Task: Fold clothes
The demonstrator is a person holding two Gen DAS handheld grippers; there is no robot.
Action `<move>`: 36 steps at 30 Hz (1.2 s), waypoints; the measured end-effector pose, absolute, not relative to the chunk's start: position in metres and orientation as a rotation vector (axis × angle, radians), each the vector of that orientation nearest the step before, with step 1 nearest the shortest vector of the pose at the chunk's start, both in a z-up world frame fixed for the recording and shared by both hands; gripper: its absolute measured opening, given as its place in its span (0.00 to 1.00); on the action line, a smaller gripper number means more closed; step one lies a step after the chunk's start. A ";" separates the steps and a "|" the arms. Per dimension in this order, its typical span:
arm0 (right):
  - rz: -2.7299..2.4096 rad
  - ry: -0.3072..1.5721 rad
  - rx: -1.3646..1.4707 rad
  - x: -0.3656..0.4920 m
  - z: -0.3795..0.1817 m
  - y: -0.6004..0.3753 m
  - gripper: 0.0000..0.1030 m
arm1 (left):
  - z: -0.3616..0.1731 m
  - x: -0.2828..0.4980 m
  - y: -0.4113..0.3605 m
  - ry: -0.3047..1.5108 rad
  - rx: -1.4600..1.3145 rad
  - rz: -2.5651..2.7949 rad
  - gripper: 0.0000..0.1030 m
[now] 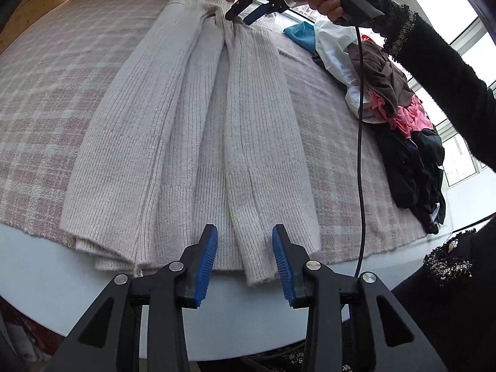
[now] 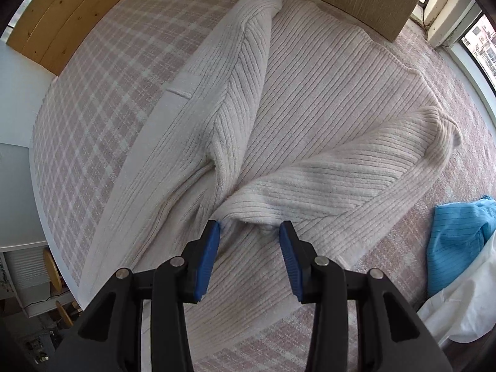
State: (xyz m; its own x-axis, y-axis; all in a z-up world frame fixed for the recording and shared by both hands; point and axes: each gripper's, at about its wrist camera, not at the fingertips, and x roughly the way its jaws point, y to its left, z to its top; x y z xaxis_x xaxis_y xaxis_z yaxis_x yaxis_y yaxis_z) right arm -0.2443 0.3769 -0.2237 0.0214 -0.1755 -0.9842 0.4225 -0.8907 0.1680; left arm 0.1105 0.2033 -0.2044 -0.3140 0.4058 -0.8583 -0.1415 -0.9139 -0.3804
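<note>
"DAS" is printed on the right tongs (image 1: 241, 18) over the sweater (image 1: 192, 142).

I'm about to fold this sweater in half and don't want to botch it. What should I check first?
1. Both sleeves folded in over the sweater: ok.
2. Left gripper open at the hem: ok, nothing between the fingers yet.
3. Right gripper open at the collar end: ok, not gripping yet.
4. Fabric bunched near the collar: not ok, smooth it first.
5. Clothes pile apart from the sweater: ok.
6. Cable clear of the sweater: ok, it hangs beside it.
</note>
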 end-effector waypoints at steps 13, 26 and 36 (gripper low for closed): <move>-2.104 -0.072 1.782 -0.266 -0.174 0.445 0.39 | -0.187 0.111 0.181 -0.245 -1.642 2.314 0.17; -2.329 -0.256 1.815 -0.337 -0.170 0.526 0.38 | -0.122 -0.110 0.207 0.242 -1.323 2.280 0.35; -2.242 -0.375 1.782 -0.353 -0.199 0.539 0.33 | -0.168 -0.212 0.240 0.303 -1.375 2.162 0.39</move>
